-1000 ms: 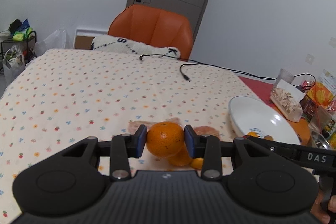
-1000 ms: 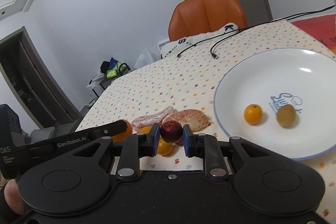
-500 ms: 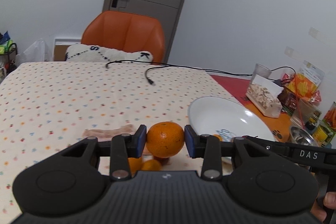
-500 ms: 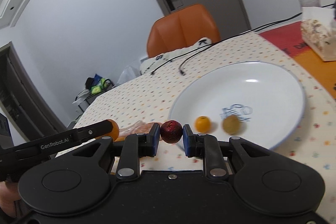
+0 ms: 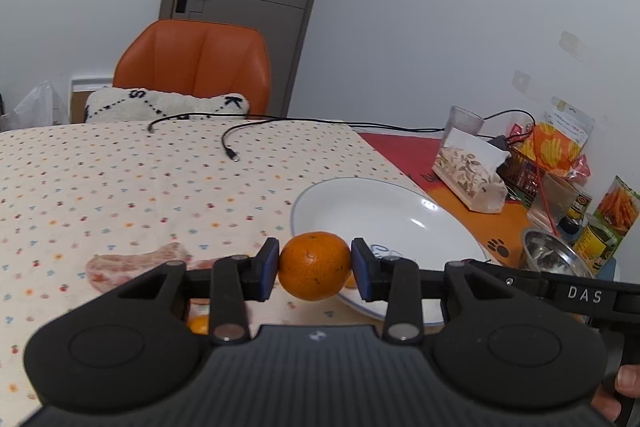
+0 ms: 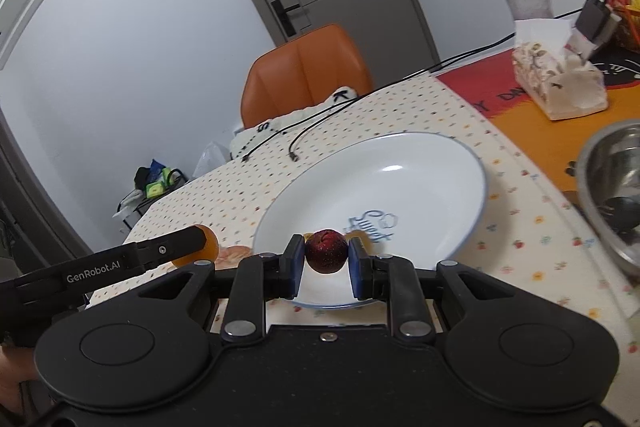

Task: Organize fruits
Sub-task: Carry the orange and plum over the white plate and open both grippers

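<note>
Gripping an orange [image 5: 314,265] in the left gripper [image 5: 314,269] jaws and a red fruit [image 6: 326,251] in the right gripper [image 6: 326,263] jaws above the plate [image 6: 420,163], neither is placed yet; pomelo pieces [image 5: 136,263] remain on the worktop.

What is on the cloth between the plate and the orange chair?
Two black cable ends lie on the dotted cloth between the plate and the chair; the left wrist view shows it best.

Right gripper [image 6: 326,259] jaws clamped on dark red fruit [image 6: 326,256], above near rim of white plate [image 6: 460,163], dotted tablecloth [image 6: 224,199]
</note>
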The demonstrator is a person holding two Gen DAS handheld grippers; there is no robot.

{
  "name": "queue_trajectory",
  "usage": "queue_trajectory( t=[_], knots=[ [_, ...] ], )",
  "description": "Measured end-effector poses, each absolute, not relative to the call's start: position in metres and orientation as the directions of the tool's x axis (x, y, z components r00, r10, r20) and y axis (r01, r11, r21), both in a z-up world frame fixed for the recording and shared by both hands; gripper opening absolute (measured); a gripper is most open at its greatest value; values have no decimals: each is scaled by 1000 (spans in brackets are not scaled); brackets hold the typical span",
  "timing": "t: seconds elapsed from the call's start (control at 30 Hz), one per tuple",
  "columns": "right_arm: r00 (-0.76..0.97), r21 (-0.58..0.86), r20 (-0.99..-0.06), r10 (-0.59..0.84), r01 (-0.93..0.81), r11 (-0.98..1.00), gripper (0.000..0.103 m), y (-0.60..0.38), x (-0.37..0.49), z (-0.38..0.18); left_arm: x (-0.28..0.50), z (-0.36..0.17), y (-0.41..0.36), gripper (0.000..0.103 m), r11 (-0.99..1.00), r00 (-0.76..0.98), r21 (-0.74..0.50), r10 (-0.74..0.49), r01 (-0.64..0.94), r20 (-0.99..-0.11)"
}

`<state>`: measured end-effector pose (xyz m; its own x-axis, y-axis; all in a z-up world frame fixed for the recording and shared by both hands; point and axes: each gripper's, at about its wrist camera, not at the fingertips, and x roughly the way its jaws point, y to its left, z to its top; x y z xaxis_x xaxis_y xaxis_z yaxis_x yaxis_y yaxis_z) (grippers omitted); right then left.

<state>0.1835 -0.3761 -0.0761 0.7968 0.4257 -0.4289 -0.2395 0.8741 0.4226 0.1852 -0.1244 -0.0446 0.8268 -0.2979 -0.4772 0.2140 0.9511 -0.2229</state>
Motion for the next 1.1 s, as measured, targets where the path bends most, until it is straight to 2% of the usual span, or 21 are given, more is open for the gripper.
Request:
queue_trajectory(
  t=[0.5, 0.83, 0.93, 1.03, 1.1],
  knots=[
    [815, 443, -430, 389, -185, 877, 22, -406, 184, -85, 200, -51, -166, 37, 936, 792, -206, -352, 286, -499],
    [817, 451, -424, 390, -182, 874, 22, -410, 189, -86, 212, -63, -183, 38, 941, 756, -191, -338, 279, -560],
    [816, 455, -427, 390, -178, 872, 22, -411, 189, -88, 208, -60, -180, 41, 952, 783, -156, -304, 262, -543],
    [812, 460, -429, 395, -179, 869, 22, -410, 191, -91, 207, -56, -172, 42, 956, 786, -168, -295, 243, -544],
    [811, 464, -429, 398, -180, 867, 22, -409, 192, -92, 205, -54, -165, 46, 960, 791, -170, -281, 225, -543]
  ],
)
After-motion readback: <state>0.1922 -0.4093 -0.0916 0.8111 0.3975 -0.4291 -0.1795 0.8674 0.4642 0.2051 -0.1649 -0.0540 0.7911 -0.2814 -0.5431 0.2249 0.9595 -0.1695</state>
